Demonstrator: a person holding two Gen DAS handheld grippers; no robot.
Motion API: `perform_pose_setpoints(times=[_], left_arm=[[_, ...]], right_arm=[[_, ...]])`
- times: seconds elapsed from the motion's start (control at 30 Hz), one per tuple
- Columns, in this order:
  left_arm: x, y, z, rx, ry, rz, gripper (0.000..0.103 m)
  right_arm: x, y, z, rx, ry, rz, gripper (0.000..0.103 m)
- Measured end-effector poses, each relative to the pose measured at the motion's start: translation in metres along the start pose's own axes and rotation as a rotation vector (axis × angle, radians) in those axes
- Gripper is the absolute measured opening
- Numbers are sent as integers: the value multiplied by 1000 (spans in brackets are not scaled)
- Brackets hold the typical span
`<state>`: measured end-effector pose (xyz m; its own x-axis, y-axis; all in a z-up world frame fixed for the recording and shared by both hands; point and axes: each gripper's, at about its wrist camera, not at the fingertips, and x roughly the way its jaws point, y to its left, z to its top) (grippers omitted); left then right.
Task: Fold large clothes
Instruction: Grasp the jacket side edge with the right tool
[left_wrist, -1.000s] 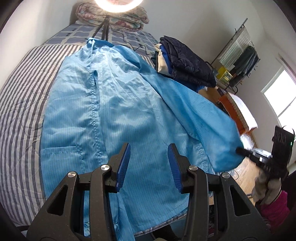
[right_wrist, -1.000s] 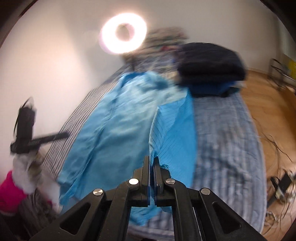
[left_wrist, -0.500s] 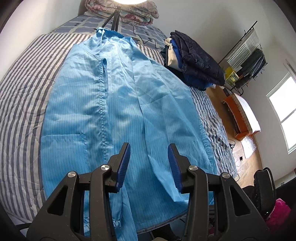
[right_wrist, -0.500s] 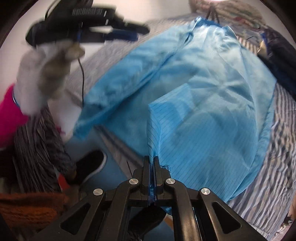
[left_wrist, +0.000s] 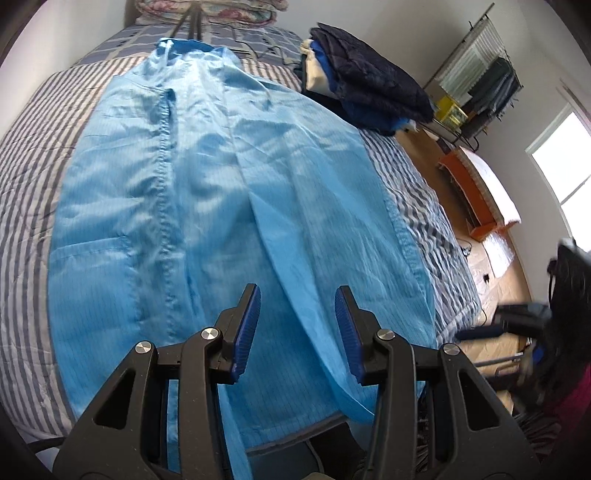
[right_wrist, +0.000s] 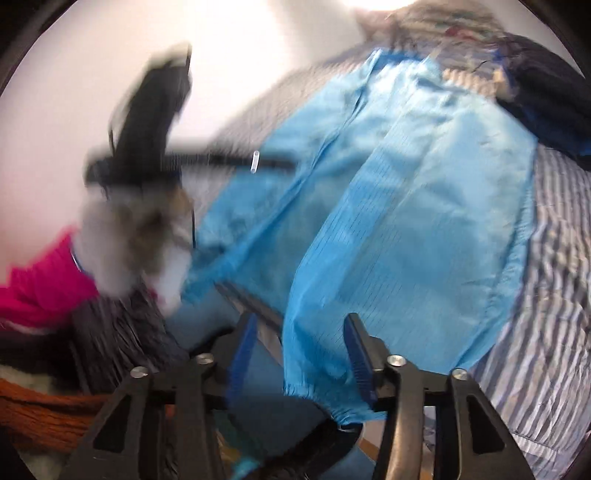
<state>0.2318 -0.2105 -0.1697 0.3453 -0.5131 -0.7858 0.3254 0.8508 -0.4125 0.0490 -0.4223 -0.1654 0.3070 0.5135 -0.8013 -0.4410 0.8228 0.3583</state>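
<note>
The light blue coat (left_wrist: 207, 206) lies spread lengthwise on the striped bed (left_wrist: 26, 155), collar toward the far end and hem hanging a little over the near edge. Its zipper seam (left_wrist: 160, 177) runs straight down the length. One sleeve (left_wrist: 317, 236) is laid over the body on the coat's right side, running from the shoulder down to the near edge; its gathered cuff (right_wrist: 325, 398) hangs just past the mattress.

The left tool (left_wrist: 297, 332) hovers above the lower part of the coat with its blue pads apart and nothing between them; it grips no cloth. The right tool (right_wrist: 299, 354) is letting go: its jaws are opening, the cuff end of the sleeve lies in the gap between them, and the pads are clear of the fabric on both sides. From the left side the right tool shows only as a dark blur at the near corner of the bed. In the right-hand view, which is smeared by motion, the left tool (right_wrist: 236, 162) appears as a black shape over the bed's side, carried by a pale gloved hand (right_wrist: 125, 251) with a pink sleeve (right_wrist: 40, 288) behind it.

Beside the coat's shoulder, toward the far end of the bed, sits a pile of folded dark clothes (left_wrist: 369, 85). A patterned quilt (left_wrist: 207, 9) is rolled up against the wall at the head. Past the bed there is a wooden floor (left_wrist: 421, 144), a clothes rack (left_wrist: 484, 85) with hanging garments, and a bright window (left_wrist: 561, 162).
</note>
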Motion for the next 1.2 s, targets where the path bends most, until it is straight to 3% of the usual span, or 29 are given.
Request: perform_pose_setpoints(times=[0.1, 0.2, 0.33, 0.5, 0.73, 0.8, 0.83, 0.87, 1.2], left_arm=[[9, -15, -9, 29, 33, -43, 42], [23, -33, -22, 79, 75, -61, 42], [43, -41, -38, 110, 130, -37, 42], [64, -26, -48, 63, 183, 16, 42], [74, -22, -55, 58, 196, 44, 42], [76, -23, -55, 62, 195, 49, 42], [76, -23, -55, 64, 194, 48, 42], [77, -25, -55, 65, 194, 46, 42], [85, -51, -60, 112, 207, 2, 42]], right_arm=[[-12, -33, 4, 105, -55, -44, 52], [-10, -70, 7, 234, -87, -37, 44], [6, -111, 16, 339, -92, -49, 44], [31, -154, 24, 446, -70, -83, 44], [57, -176, 28, 506, -61, -38, 44], [65, -179, 29, 526, -64, -16, 31], [66, -180, 28, 530, -64, -6, 15], [68, -180, 29, 527, -60, -11, 7], [43, -177, 39, 450, -60, -167, 0]])
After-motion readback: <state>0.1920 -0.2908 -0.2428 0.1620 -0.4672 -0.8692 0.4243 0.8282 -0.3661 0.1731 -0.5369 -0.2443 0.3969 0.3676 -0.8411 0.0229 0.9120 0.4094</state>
